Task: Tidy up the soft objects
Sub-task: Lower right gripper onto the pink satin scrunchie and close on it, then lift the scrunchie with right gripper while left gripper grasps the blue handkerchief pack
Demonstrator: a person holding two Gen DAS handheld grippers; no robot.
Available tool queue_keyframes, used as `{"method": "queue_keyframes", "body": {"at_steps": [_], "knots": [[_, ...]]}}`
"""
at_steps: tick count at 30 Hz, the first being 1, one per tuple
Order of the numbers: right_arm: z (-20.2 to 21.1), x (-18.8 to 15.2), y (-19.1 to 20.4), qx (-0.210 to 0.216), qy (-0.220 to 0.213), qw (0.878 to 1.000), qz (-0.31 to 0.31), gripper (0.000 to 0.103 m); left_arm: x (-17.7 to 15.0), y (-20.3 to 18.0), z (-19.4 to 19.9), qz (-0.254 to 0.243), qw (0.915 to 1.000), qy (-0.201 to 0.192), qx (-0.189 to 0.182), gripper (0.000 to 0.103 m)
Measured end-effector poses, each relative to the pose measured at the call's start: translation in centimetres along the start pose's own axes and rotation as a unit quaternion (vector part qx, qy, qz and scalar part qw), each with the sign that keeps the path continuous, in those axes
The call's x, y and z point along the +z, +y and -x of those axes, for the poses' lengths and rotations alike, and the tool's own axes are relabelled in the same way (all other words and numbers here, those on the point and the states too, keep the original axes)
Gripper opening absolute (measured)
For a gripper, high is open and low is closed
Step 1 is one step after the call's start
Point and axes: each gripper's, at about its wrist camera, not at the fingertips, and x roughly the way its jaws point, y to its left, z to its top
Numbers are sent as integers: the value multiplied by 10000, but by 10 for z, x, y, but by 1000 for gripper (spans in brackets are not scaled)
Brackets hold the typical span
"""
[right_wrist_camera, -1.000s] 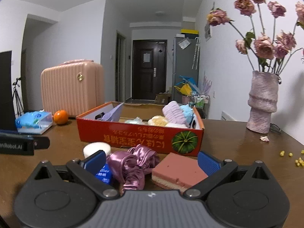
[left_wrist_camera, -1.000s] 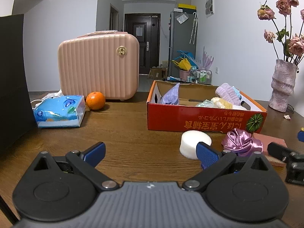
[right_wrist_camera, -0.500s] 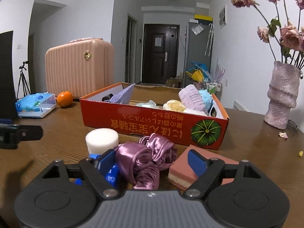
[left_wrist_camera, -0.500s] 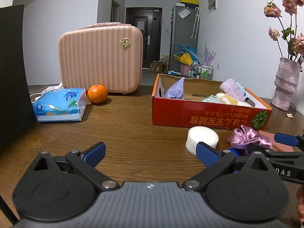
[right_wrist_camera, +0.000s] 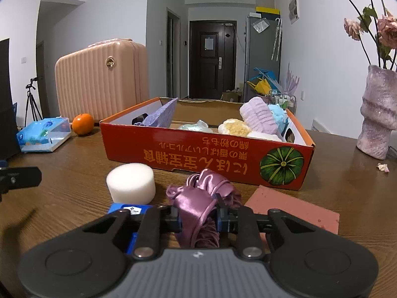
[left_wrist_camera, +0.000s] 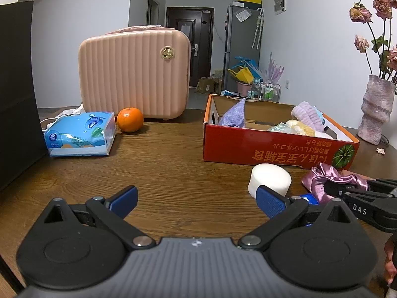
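A purple satin scrunchie lies on the wooden table in front of the red cardboard box. My right gripper is closing on it, and its pads squeeze the fabric from both sides. A white foam cylinder stands to its left, a pink sponge lies to its right, and a small blue pack is under the left finger. The box holds several soft items. My left gripper hovers open over bare table with nothing between its fingers. From there I see the scrunchie and the foam cylinder to the right.
A pink hard case, an orange and a blue tissue pack sit at the back left. A vase of dried roses stands at the right. A black panel borders the left side.
My right gripper moved forward and down over the scrunchie and its wide-open jaws closed onto it. The left gripper stayed nearly still and open.
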Motion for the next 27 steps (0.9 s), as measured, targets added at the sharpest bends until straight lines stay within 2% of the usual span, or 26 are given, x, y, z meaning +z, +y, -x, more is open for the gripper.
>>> {"method": "queue_keyframes", "body": {"at_steps": [5, 18, 27], "knots": [[5, 0, 0, -7, -115, 9999, 17, 11, 0, 0, 1, 6, 10000, -40, 15, 103], [35, 7, -13, 46, -719, 9971, -230, 10, 1, -5, -1, -41, 9999, -84, 131, 103], [47, 12, -22, 90, -967, 9945, -380, 10, 1, -13, -4, 46, 9999, 6, 153, 103]]}}
